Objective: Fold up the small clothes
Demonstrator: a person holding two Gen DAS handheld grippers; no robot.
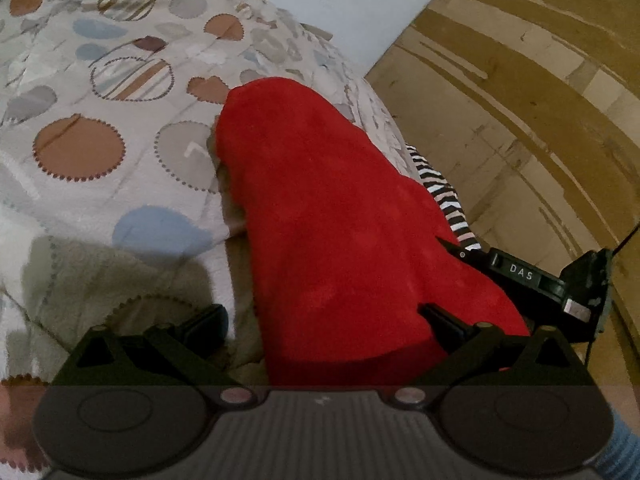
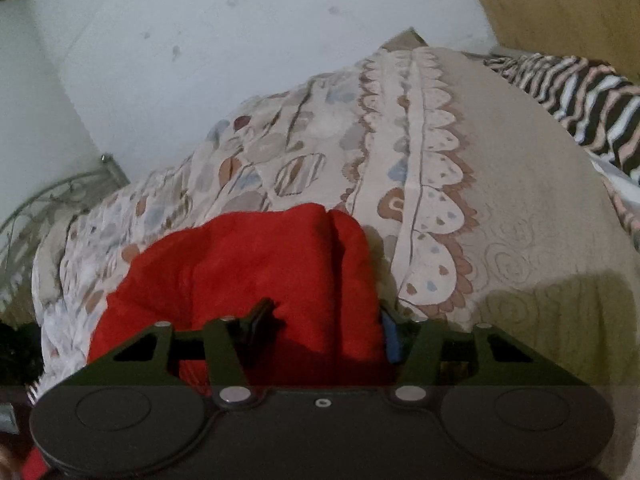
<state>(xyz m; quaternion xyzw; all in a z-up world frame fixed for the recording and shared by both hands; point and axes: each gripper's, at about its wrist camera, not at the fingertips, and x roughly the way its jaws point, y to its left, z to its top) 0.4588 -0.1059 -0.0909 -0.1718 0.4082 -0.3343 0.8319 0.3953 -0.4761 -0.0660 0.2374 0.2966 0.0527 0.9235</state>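
A red garment (image 1: 340, 208) lies on the patterned bedspread (image 1: 100, 128) near the bed's edge, bunched into a long heap. My left gripper (image 1: 320, 324) stands with its jaws wide apart, one finger (image 1: 204, 326) on each side of the garment's near end, not pinching it. In the right wrist view the same red garment (image 2: 248, 272) fills the gap of my right gripper (image 2: 324, 324), whose jaws are partly closed around a thick fold of it. The right gripper's body (image 1: 536, 284) also shows at the right edge of the left wrist view.
A black-and-white striped cloth (image 1: 444, 196) lies at the bed's edge beside the red garment and shows again in the right wrist view (image 2: 580, 100). A wooden floor (image 1: 520, 100) lies beyond the bed. A white wall (image 2: 200, 60) and a metal bed frame (image 2: 52, 200) stand behind.
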